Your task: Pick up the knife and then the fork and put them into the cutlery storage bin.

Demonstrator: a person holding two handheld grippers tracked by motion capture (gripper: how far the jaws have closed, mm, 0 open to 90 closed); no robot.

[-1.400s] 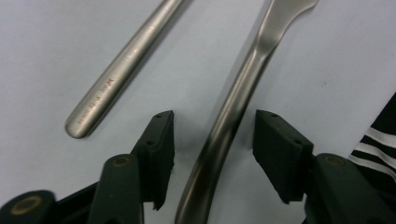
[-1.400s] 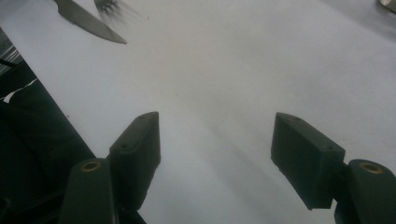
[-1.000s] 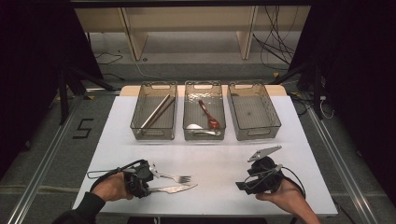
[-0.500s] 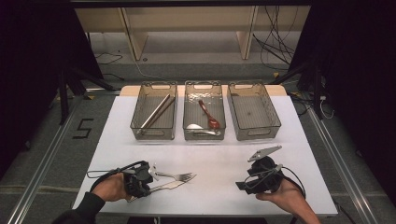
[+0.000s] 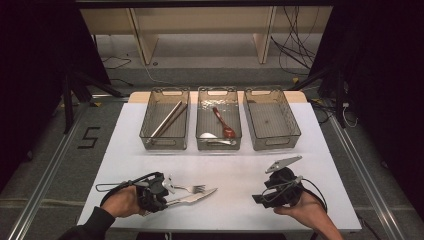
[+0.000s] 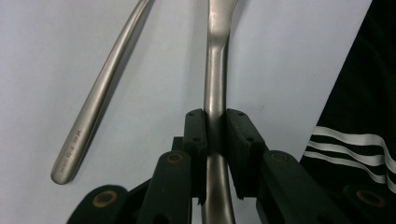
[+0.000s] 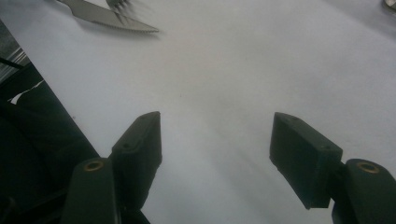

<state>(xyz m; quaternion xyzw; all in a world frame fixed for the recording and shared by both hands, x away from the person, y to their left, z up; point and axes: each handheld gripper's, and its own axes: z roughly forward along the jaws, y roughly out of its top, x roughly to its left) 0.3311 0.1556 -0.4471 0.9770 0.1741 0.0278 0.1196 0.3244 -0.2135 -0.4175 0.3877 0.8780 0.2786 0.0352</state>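
Observation:
My left gripper (image 5: pixel 166 193) is at the front left of the white table (image 5: pixel 240 165), shut on the handle of a steel knife (image 5: pixel 196 198) whose blade points right. In the left gripper view the two jaws pinch that knife handle (image 6: pixel 215 93) at my left gripper (image 6: pixel 216 119). A steel fork (image 5: pixel 193 188) lies just beyond the knife, and its handle (image 6: pixel 95 105) rests free on the table. My right gripper (image 5: pixel 261 197) is at the front right, open (image 7: pixel 217 126) over bare table. The knife blade (image 7: pixel 109 17) shows far off.
Three clear bins stand in a row at the back. The left bin (image 5: pixel 165 142) holds two long metal sticks. The middle bin (image 5: pixel 219 145) holds a red-brown spoon (image 5: pixel 223 122) and a metal spoon. The right bin (image 5: pixel 272 141) has nothing in it. A striped dark sleeve (image 6: pixel 355 140) is nearby.
The knife's tip has swung slightly away from the person, closer to the fork, with the left gripper on its handle. The right gripper has stayed put.

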